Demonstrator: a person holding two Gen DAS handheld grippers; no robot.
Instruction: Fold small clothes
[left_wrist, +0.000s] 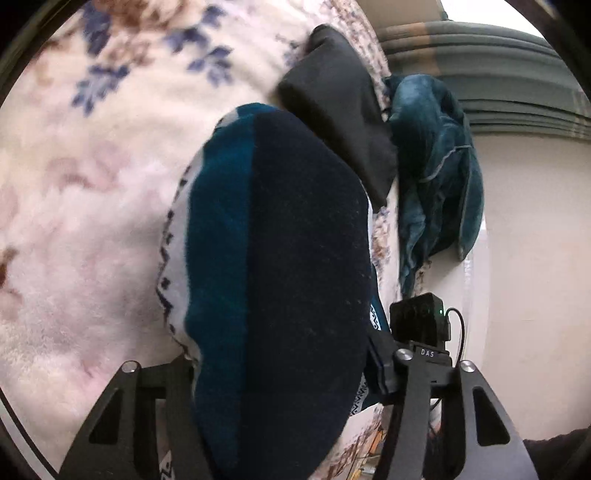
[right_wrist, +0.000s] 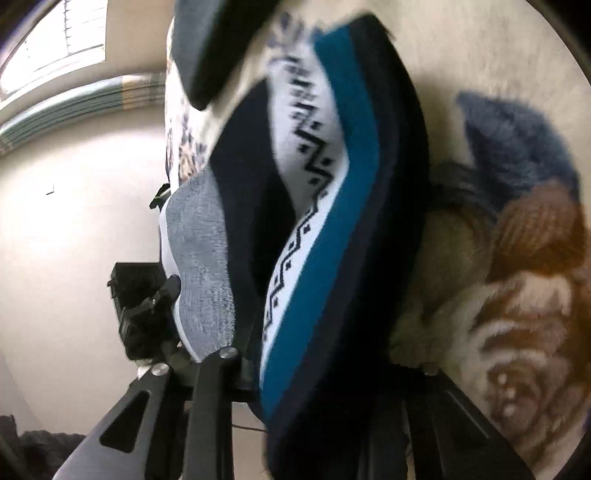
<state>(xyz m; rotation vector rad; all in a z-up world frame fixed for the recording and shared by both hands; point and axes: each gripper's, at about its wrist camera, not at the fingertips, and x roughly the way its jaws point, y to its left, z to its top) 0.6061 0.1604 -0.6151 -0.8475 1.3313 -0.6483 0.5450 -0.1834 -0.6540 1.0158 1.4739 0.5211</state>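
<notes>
Left gripper (left_wrist: 280, 373) is clamped on the striped sock (left_wrist: 266, 258), jaws pinched tight around its navy, teal and white knit; the fabric bulges up out of the fingers and fills the middle of the view. Right gripper (right_wrist: 317, 369) has its jaws closed on the same striped sock (right_wrist: 325, 229), zigzag band and teal stripe running up from the pinch; a grey sock (right_wrist: 201, 266) hangs just beside it on the left. Beyond the left grip a black garment (left_wrist: 340, 110) lies on the floral fleece blanket (left_wrist: 92, 184); a teal velvet cloth (left_wrist: 436, 166) drapes over the blanket's edge beside it.
</notes>
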